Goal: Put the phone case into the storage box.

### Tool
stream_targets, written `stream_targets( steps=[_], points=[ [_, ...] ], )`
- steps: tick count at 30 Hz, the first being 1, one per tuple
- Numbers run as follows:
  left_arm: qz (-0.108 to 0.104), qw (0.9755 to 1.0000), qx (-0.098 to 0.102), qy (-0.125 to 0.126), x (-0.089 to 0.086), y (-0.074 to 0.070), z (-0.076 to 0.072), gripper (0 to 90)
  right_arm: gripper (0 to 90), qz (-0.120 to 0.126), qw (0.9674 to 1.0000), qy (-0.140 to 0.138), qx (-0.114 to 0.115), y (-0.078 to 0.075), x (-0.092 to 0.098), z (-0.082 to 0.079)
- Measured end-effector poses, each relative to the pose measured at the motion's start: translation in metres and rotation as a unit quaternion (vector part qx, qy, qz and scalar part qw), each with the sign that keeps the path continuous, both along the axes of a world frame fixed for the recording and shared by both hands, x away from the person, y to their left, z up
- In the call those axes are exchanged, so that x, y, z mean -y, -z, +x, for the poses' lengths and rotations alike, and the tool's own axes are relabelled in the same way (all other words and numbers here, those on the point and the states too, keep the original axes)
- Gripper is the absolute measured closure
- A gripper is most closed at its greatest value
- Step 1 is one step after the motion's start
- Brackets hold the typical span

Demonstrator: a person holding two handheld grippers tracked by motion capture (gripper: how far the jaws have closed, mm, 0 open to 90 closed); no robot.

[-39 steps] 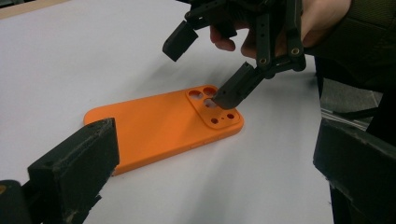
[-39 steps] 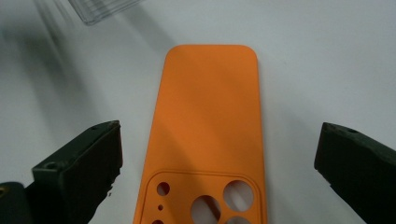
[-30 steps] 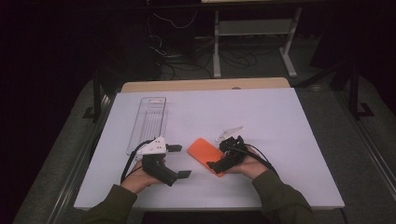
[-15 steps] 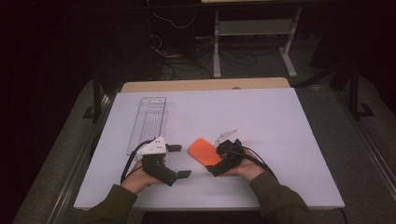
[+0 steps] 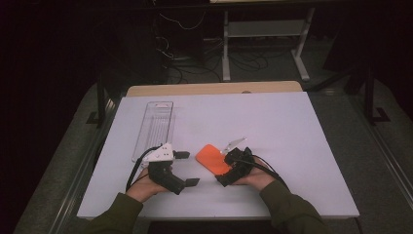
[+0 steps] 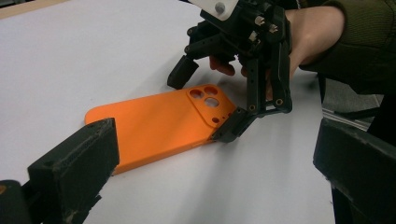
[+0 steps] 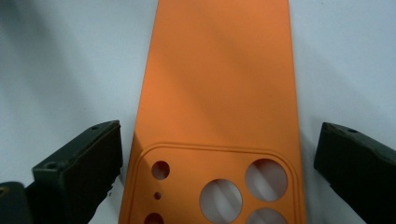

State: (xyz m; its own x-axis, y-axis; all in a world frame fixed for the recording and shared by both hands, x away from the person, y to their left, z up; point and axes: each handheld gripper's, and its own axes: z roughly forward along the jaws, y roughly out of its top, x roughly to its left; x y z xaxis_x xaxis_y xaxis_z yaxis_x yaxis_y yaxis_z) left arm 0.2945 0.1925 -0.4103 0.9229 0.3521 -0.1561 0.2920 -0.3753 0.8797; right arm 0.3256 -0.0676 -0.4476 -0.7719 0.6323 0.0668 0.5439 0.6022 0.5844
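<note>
An orange phone case (image 5: pixel 210 157) lies flat on the white table (image 5: pixel 292 126), outer side up, its camera cut-outs (image 7: pixel 243 186) toward the right hand. My right gripper (image 5: pixel 225 168) is open, one jaw on each side of the case's camera end (image 6: pixel 210 105), close to its edges. In the right gripper view the case (image 7: pixel 219 70) runs away between those jaws (image 7: pixel 217 168). My left gripper (image 5: pixel 187 168) is open just left of the case, pointing at it with nothing between its jaws (image 6: pixel 215 186).
A clear plastic tray (image 5: pixel 153 124) lies lengthwise at the table's left. A small pale scrap (image 5: pixel 234 143) sits just beyond the right gripper. The table's front edge (image 5: pixel 219 214) runs under both forearms. Dark floor, cables and a metal stand (image 5: pixel 263 29) lie behind.
The right gripper has shifted slightly along the case's near end, and the case has nudged a little with it. The left gripper has held still.
</note>
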Motion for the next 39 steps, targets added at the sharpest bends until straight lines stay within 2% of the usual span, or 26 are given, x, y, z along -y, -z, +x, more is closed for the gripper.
stream_targets(
  steps=[15, 22, 33, 39],
  points=[
    [-0.004, 1.0, 0.002, -0.002, 0.0, 0.0005, -0.0002, 0.0, 0.0, -0.016, 0.9997, 0.002, 0.018, 0.0023, -0.002, -0.0037],
    [-0.001, 1.0, 0.004, 0.0, -0.0009, 0.0002, 0.0004, 0.0, 0.2, -0.02, 0.9997, 0.008, 0.014, 0.0016, -0.0026, -0.0043],
    [-0.003, 1.0, 0.005, 0.0, -0.0003, 0.0004, 0.0002, 0.0, 12.8, -0.015, 0.9998, 0.003, 0.014, -0.0026, -0.0016, -0.0082],
    [-0.005, 1.0, 0.003, -0.002, 0.0001, 0.0006, 0.0, 0.0, 13.3, -0.014, 0.9998, 0.004, 0.016, -0.0024, -0.0011, -0.0085]
  ],
)
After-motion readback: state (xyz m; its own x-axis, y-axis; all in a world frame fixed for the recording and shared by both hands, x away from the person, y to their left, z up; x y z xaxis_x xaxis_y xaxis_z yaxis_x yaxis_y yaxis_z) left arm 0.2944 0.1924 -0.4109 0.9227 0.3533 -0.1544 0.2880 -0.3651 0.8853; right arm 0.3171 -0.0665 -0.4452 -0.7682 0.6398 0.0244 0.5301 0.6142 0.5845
